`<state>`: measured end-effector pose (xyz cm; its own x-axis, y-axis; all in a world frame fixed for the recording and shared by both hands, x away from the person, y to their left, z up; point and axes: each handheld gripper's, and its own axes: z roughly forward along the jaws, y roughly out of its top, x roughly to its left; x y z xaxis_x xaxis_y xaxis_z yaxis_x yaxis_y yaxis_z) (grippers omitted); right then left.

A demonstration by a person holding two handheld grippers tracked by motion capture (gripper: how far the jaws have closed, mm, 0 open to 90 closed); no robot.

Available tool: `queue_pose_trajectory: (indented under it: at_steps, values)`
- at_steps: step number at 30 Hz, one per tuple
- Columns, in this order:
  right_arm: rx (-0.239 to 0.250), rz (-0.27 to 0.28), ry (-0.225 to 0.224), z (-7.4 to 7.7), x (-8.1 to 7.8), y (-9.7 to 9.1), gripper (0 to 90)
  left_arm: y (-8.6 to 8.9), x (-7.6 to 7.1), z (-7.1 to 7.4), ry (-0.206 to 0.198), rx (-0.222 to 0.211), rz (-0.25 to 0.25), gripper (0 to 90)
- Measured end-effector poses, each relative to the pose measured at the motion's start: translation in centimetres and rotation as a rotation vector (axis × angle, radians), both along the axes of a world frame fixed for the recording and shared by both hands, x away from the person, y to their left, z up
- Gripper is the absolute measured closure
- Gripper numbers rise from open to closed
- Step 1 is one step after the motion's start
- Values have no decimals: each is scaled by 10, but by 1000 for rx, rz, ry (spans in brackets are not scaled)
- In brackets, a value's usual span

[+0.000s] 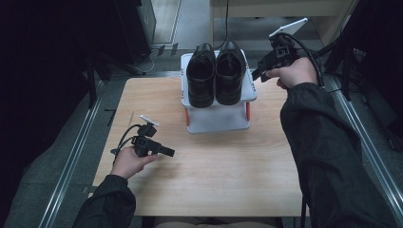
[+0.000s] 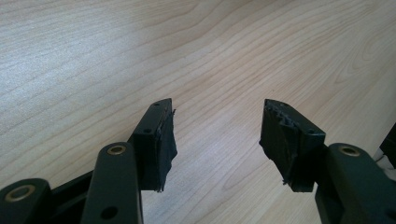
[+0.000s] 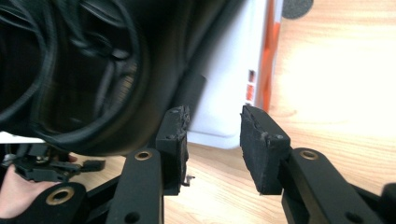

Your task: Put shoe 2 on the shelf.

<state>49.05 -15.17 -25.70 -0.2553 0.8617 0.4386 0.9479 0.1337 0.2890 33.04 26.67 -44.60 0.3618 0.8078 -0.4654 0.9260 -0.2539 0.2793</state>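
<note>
The right gripper (image 1: 256, 75), fingers released and empty at 3 o'clock of the right shoe (image 1: 230, 71), should approach its heel rim squarely.

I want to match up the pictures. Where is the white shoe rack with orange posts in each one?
High view: the white shoe rack with orange posts stands at the table's far middle, two black leather shoes on top.
Left gripper view: the rack is not in this picture.
Right gripper view: the rack is top middle, just beyond the jaws.
Shared landmark: the light wooden table.
</note>
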Motion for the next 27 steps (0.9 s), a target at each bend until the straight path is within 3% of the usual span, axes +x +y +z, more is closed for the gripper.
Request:
queue_pose_trajectory:
  at_steps: [2, 13, 16, 21, 27]
  values:
    - [-16, -1, 0, -7, -3, -5, 623, 0, 1, 0, -2, 1, -2, 440]
    - [-6, 16, 16, -50, -26, -29, 623, 0, 2, -1, 1, 7, 1, 438]
    - [15, 18, 26, -64, -34, -34, 627, 2, 2, -1, -3, 9, 1, 438]
    - [40, 43, 38, -87, -49, -39, 622, 3, 2, -1, -3, 11, 9, 438]
    - [37, 77, 45, -112, -65, -41, 614, 2, 2, -2, 3, 20, 0, 435]
